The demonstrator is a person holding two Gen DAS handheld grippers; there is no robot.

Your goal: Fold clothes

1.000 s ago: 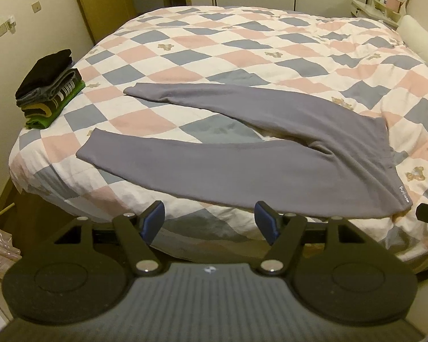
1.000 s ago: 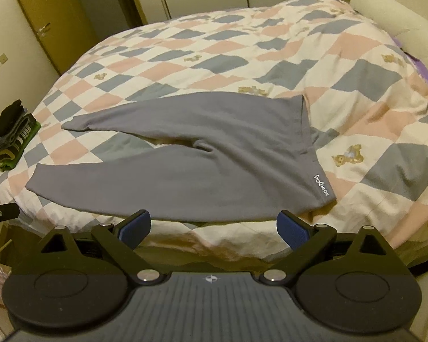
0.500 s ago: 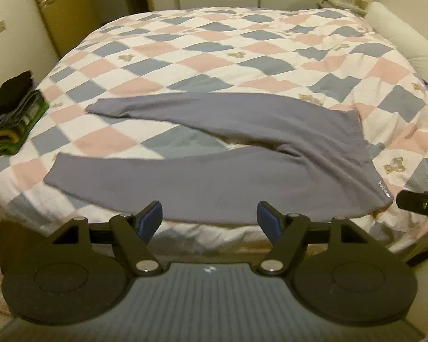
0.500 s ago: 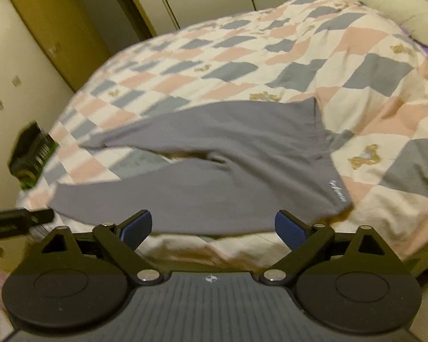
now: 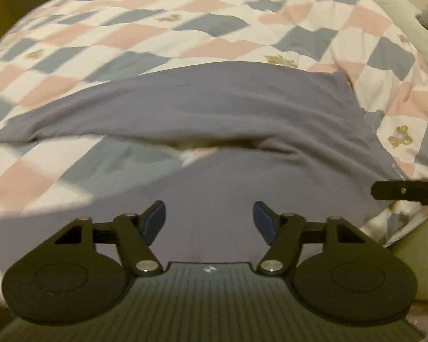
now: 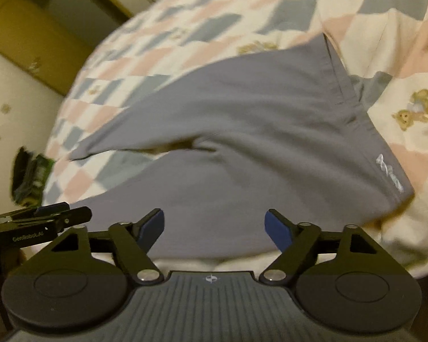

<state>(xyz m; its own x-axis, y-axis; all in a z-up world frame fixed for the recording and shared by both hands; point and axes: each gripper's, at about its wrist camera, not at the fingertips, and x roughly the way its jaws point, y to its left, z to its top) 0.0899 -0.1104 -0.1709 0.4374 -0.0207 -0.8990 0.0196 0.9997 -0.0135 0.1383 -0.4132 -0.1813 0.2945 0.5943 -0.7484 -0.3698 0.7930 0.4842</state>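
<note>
Left wrist view, frame centre: grey trousers [image 5: 214,105] lie unfolded, legs splayed; your left gripper [image 5: 209,222] and right gripper [image 6: 214,226] hover spread, grasping nothing; folding remains.

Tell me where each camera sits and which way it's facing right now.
Left wrist: on the left tool, looking forward and down over the near leg of the grey trousers; its own open fingers show, and the right tool's tip at the right edge.
Right wrist: on the right tool, facing the trousers' waist end near the white logo; its open fingers show, the left tool at the left edge.
Shared: the trousers on the checked bedspread, and each other's tool.
</note>
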